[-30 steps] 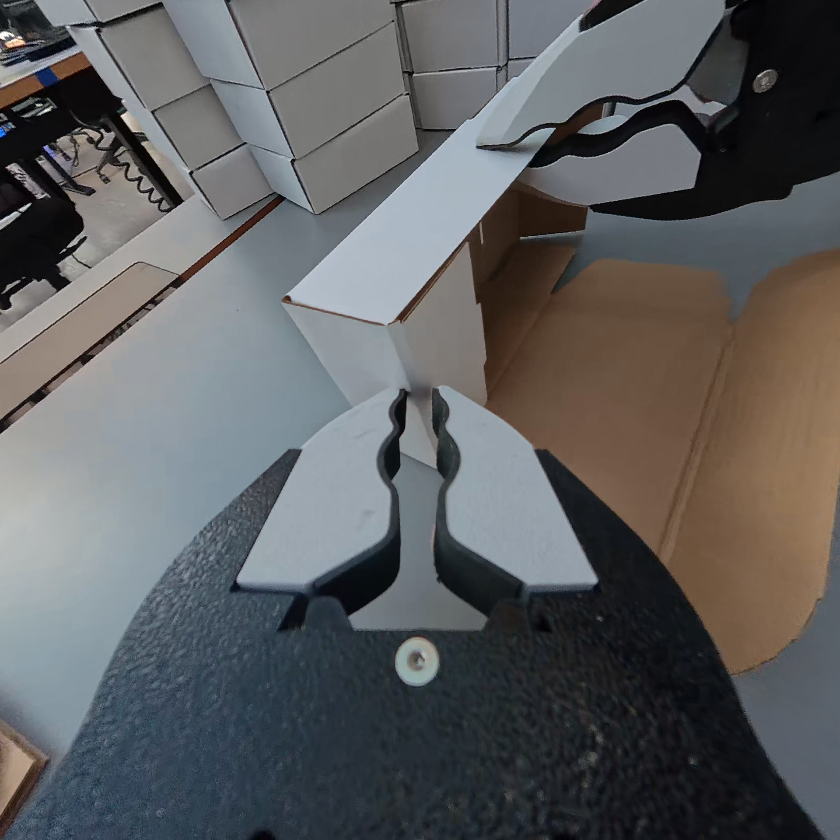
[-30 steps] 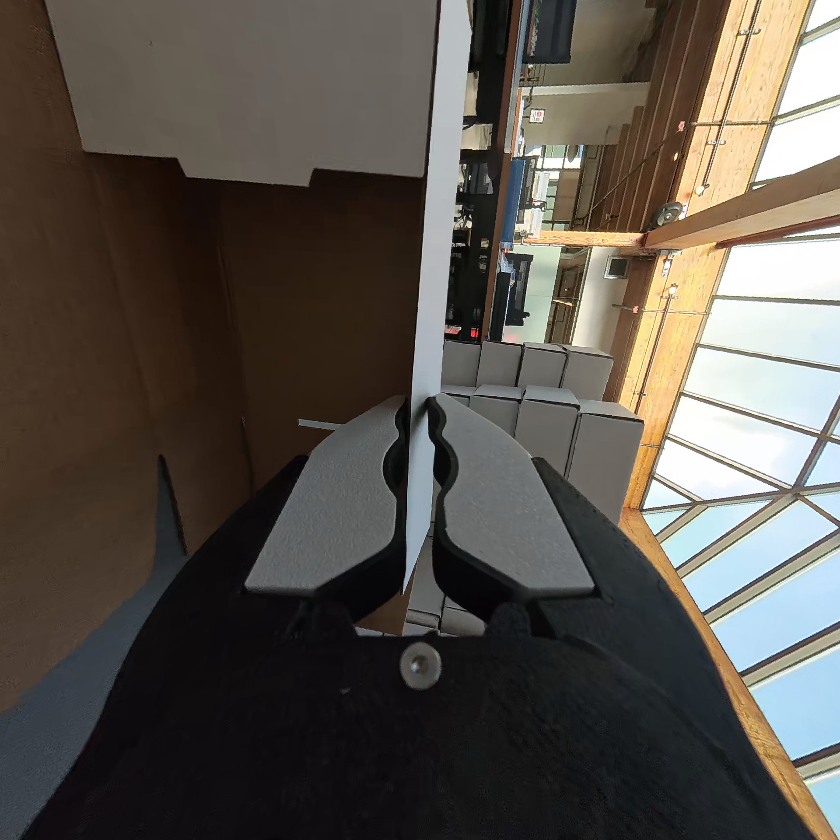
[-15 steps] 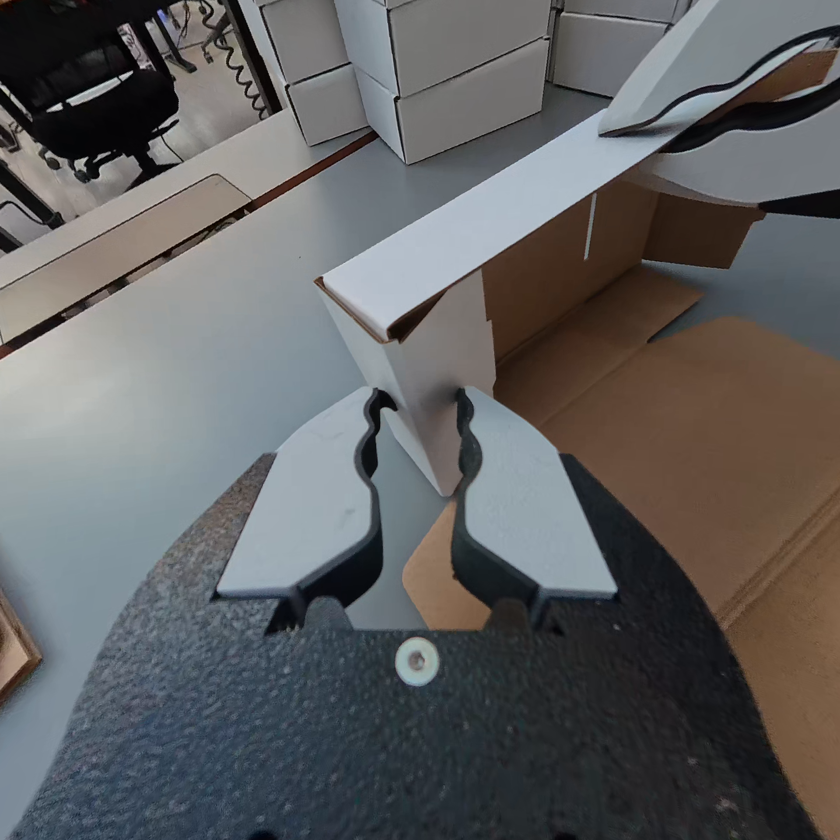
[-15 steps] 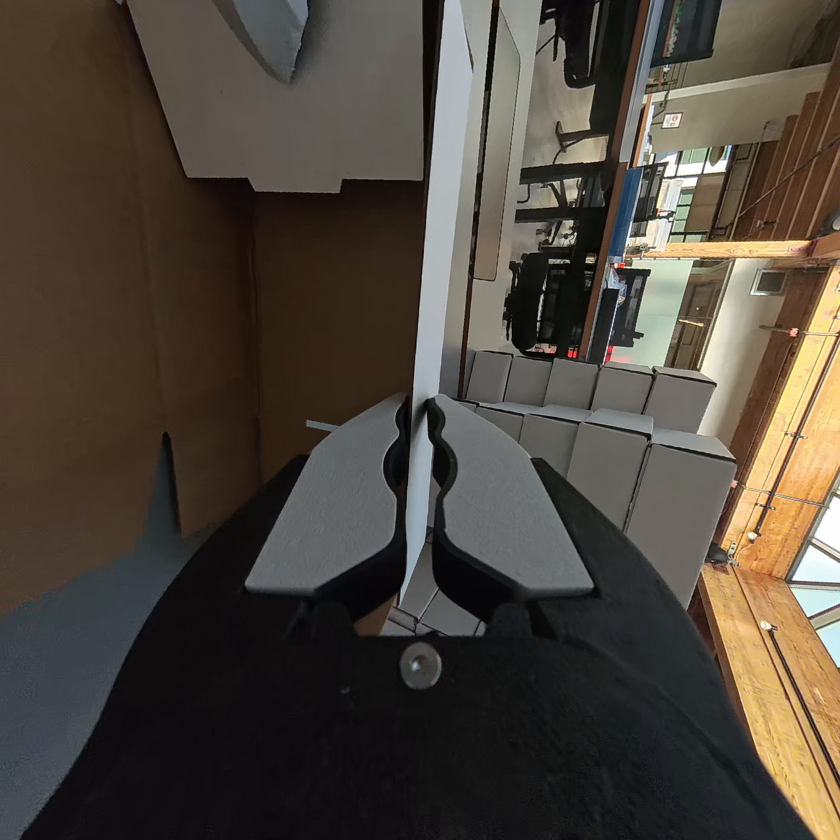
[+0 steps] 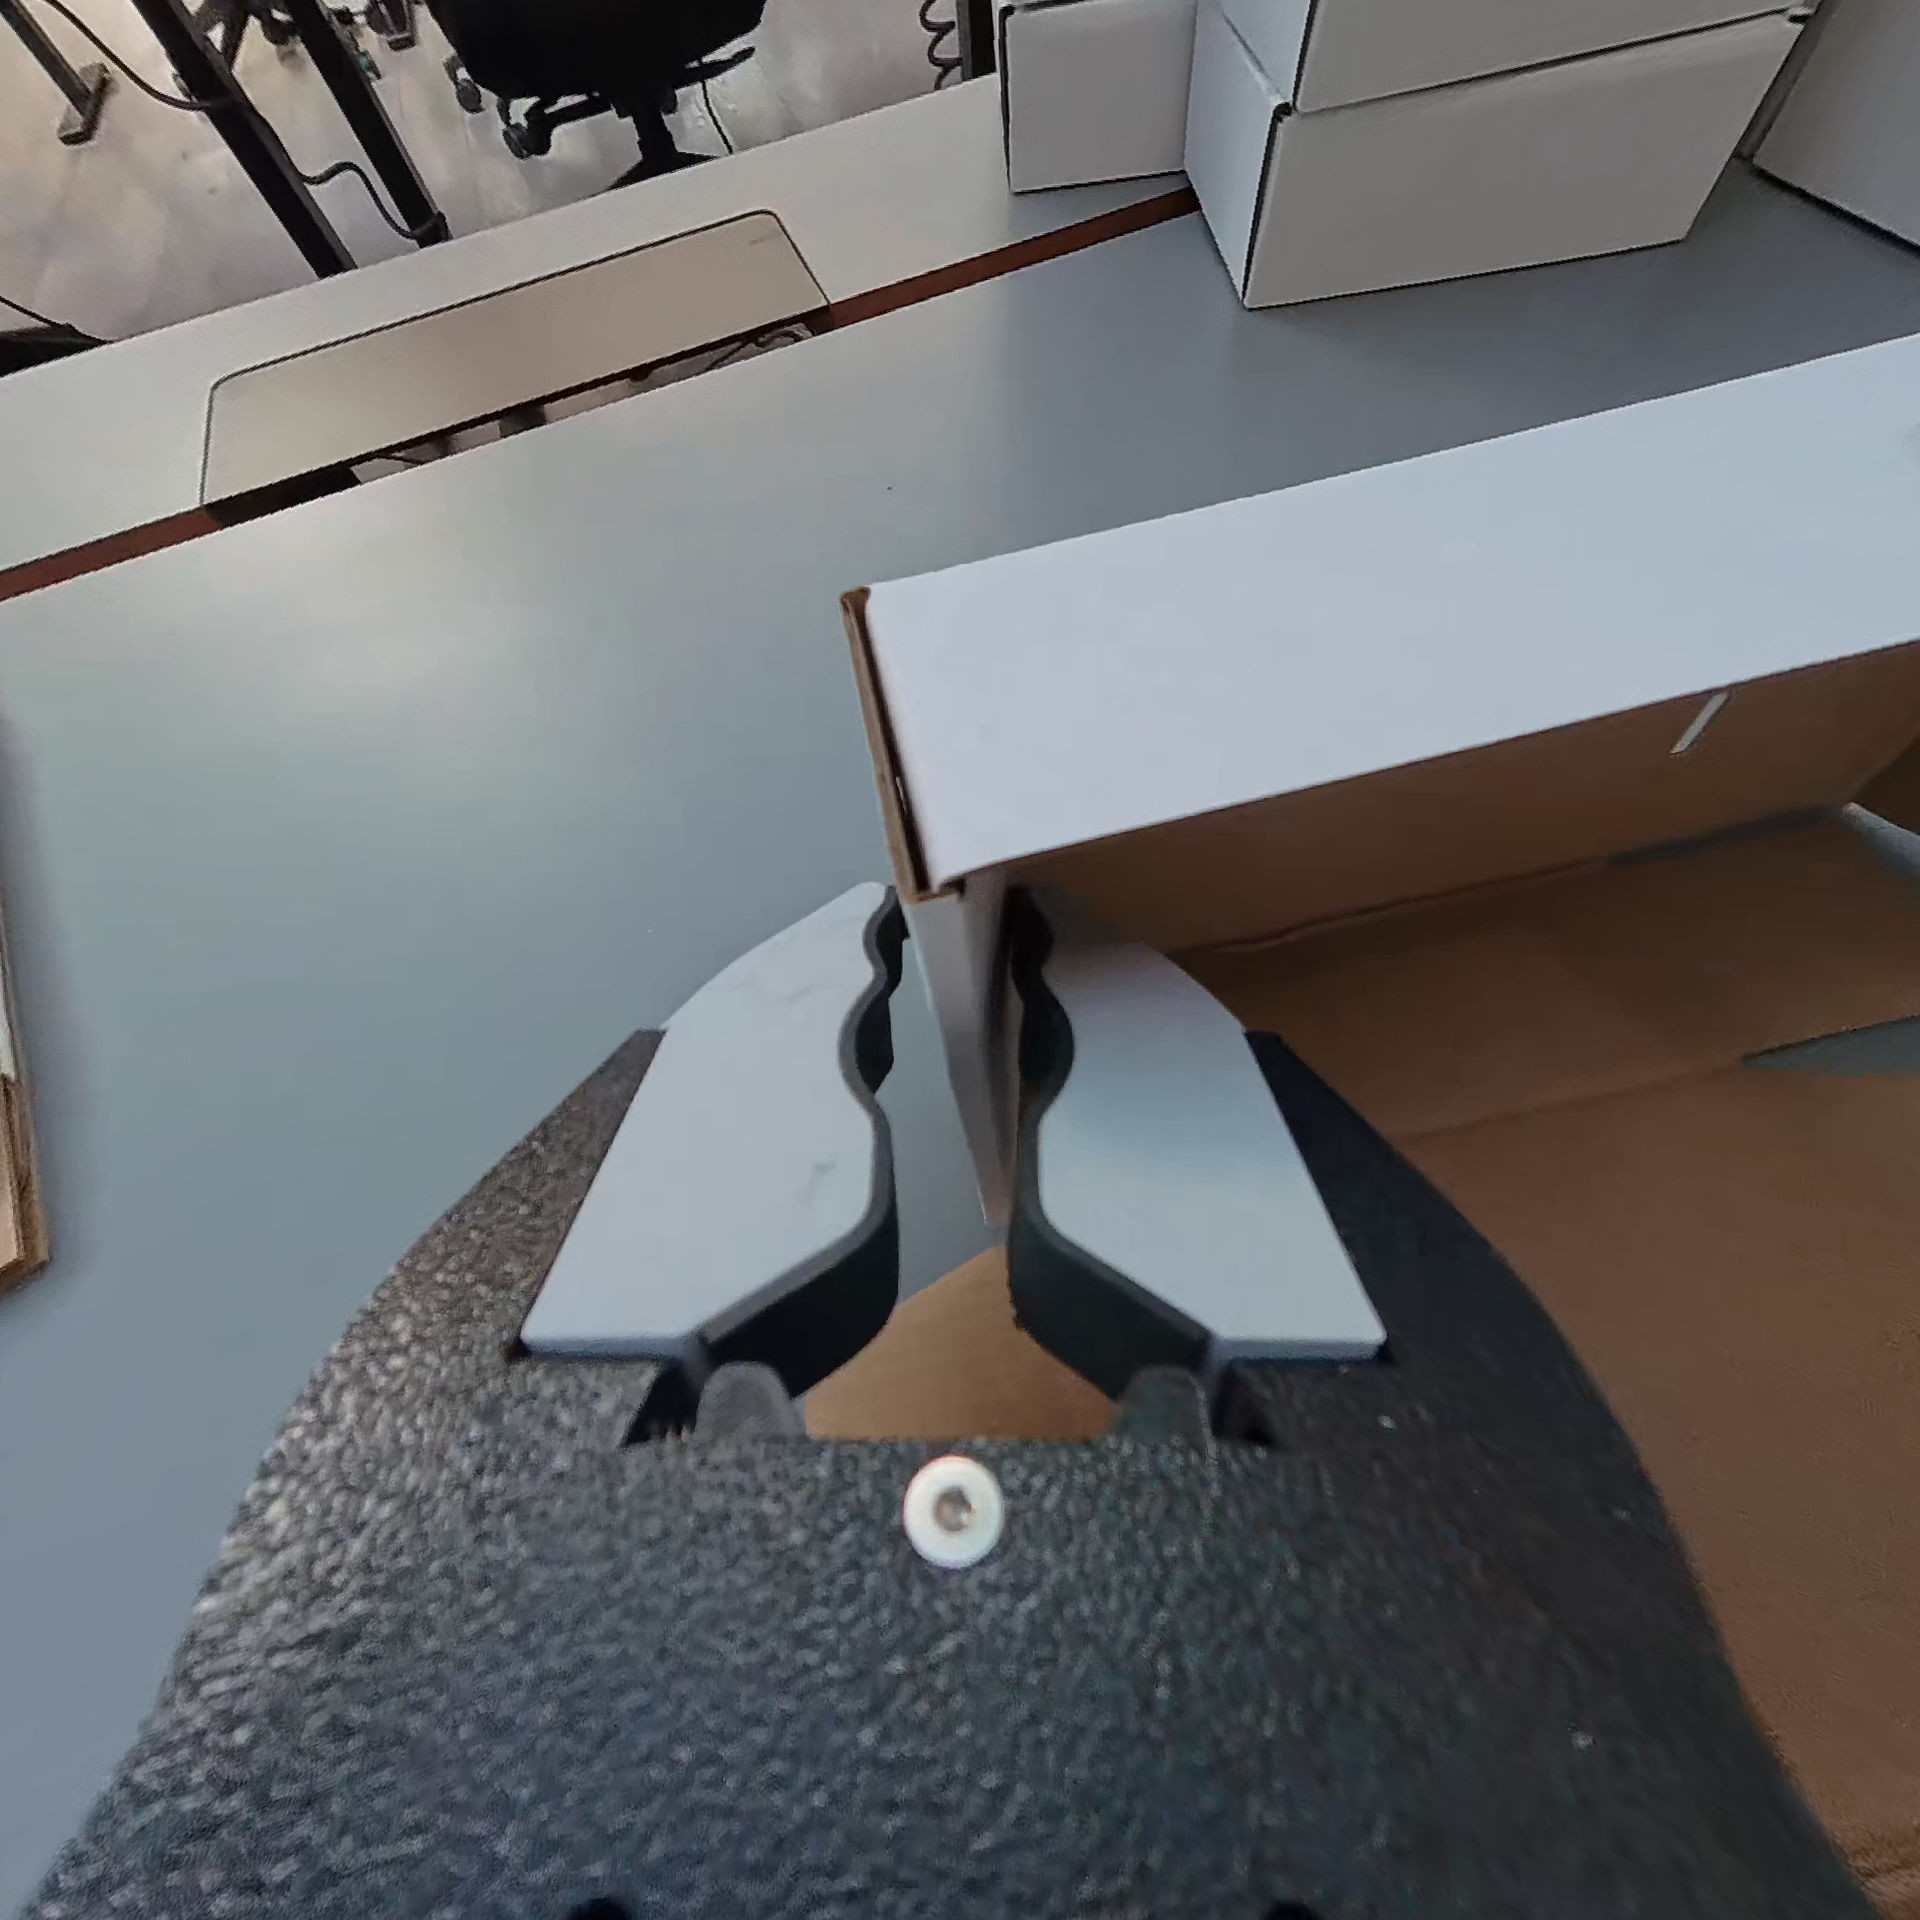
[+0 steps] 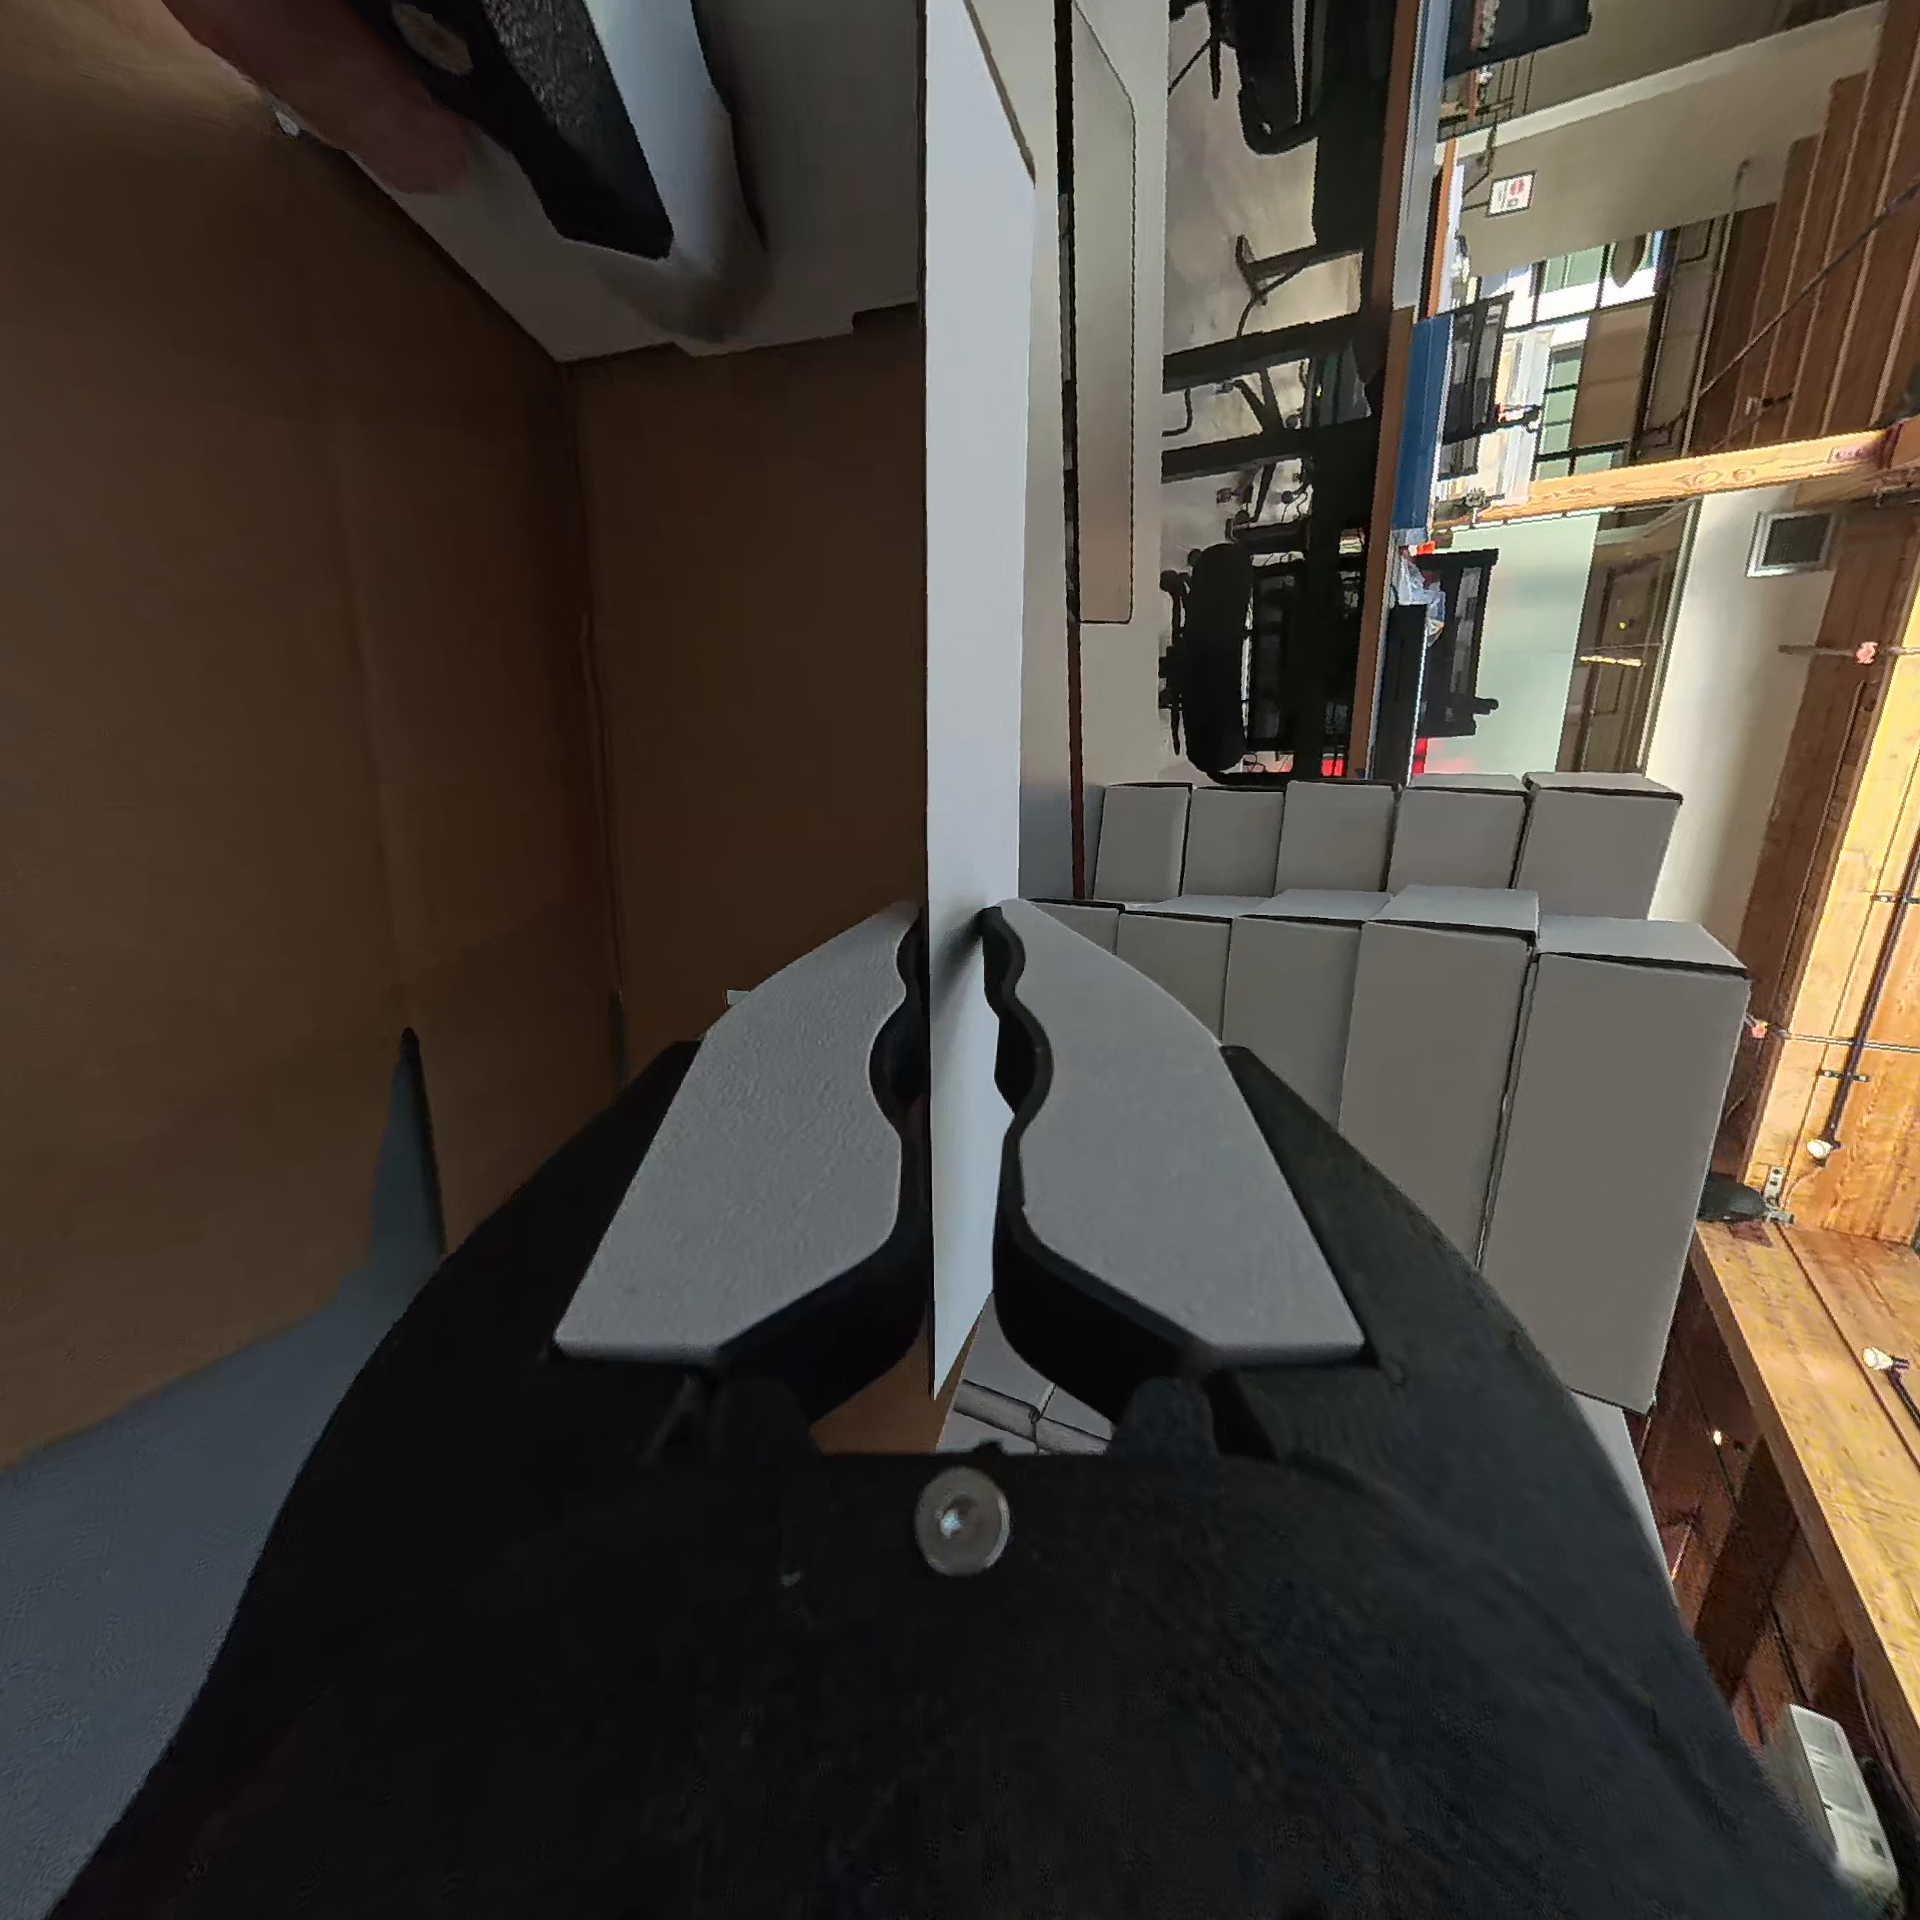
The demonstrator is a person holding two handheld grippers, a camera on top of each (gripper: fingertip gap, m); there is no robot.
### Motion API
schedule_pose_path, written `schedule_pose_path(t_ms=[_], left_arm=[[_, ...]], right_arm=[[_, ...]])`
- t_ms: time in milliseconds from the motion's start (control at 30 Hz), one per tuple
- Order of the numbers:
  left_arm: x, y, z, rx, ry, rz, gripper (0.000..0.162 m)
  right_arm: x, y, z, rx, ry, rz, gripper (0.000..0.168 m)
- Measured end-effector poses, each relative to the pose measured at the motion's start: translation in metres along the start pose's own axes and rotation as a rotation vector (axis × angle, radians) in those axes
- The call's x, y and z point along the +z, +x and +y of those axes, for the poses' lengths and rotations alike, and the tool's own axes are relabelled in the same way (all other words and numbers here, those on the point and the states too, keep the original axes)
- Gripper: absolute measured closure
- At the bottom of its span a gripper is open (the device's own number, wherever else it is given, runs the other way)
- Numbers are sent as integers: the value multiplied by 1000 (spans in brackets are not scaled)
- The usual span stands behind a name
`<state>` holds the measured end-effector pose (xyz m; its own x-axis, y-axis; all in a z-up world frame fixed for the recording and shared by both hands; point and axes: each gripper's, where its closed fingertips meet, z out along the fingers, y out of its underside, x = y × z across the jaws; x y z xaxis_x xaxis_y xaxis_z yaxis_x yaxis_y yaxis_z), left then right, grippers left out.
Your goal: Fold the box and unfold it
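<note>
The box is white cardboard outside and brown inside, and lies partly unfolded on the grey table (image 5: pixel 416 831). Its long white wall (image 5: pixel 1351 675) stands up over the brown base (image 5: pixel 1558 1195). My left gripper (image 5: pixel 951 914) is open and straddles the upright white end flap (image 5: pixel 966 1060), with a gap on the left side. My right gripper (image 6: pixel 951 920) is shut on the edge of the long wall (image 6: pixel 977 520). The brown inside (image 6: pixel 312 623) fills the left of the right wrist view. The left gripper (image 6: pixel 582 104) shows at the flap, top left.
Stacks of folded white boxes stand at the back of the table (image 5: pixel 1455 135) and show in the right wrist view (image 6: pixel 1455 1039). Brown cardboard lies at the left edge (image 5: pixel 16 1143). A second desk (image 5: pixel 499 332) and an office chair (image 5: pixel 603 42) are beyond.
My left gripper let go of the end flap, opened, and moved forward around it while swinging left. My right gripper has stayed shut on the long wall.
</note>
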<state>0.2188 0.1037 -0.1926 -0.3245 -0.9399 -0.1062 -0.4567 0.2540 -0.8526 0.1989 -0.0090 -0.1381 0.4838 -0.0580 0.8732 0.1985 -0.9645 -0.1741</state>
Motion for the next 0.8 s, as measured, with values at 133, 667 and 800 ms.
schedule_pose_path(t_ms=[133,667,800], left_arm=[[-1,-3,0,15,20,-38,149],[4,-12,-1,-64,45,-73,155],[4,-12,-1,-63,46,-77,155]], right_arm=[[-4,-3,-1,0,-37,2,158],[-9,-12,-8,-104,-60,88,150],[-27,-21,-19,27,75,-109,141]])
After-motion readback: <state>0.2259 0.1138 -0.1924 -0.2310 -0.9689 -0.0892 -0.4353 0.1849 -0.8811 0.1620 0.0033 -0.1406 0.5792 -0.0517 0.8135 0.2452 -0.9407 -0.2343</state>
